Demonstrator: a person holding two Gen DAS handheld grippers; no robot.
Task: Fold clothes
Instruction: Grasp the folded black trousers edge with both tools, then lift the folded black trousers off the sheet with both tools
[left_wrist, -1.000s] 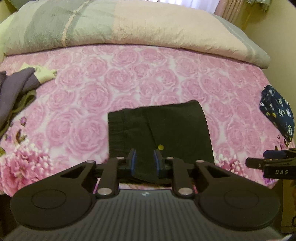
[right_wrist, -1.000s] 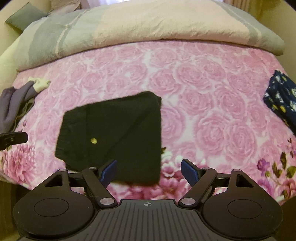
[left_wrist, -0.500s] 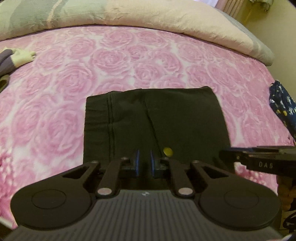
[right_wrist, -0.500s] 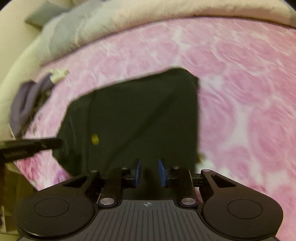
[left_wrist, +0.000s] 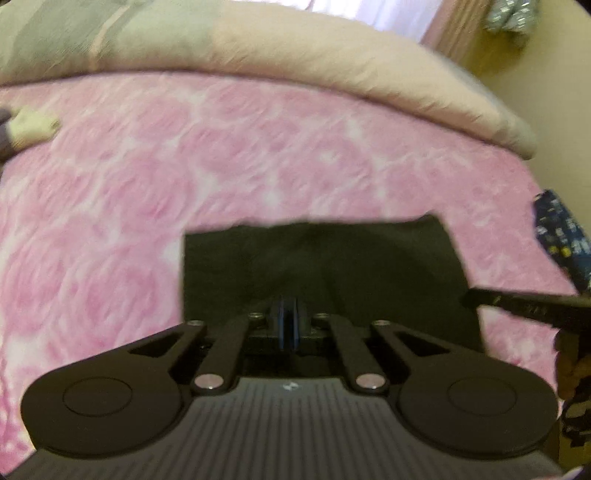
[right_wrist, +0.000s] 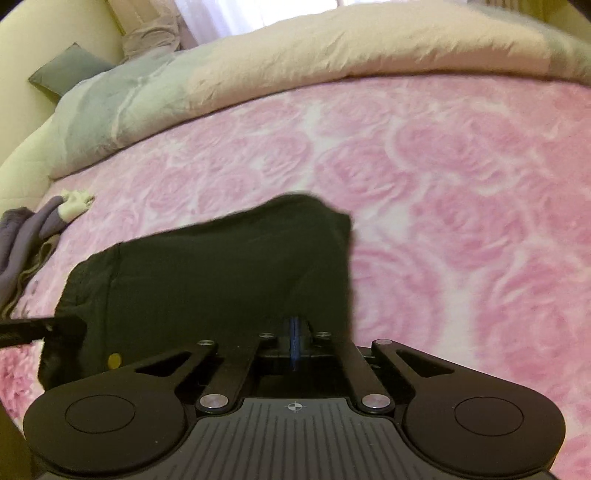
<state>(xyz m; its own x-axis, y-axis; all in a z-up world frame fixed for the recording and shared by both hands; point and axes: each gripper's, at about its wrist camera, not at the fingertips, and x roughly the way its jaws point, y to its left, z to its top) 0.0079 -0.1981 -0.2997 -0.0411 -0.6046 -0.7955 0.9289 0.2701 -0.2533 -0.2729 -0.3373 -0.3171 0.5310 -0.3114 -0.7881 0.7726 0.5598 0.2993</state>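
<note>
Black folded garment (left_wrist: 317, 269): lies flat on the pink rose-print bedspread (left_wrist: 184, 177), near its front edge, squared into a rectangle. Left gripper (left_wrist: 287, 325): fingers clenched on the garment's near hem. Right gripper (right_wrist: 294, 341): likewise pinched tight on the near edge by the garment's right corner. Paired holds along one edge probably serve to carry that edge over for another fold. Purple-grey clothes (right_wrist: 26, 243): heaped apart at the bed's left side, likely awaiting folding. Quilt (right_wrist: 295, 55): bunched along the far side.
</note>
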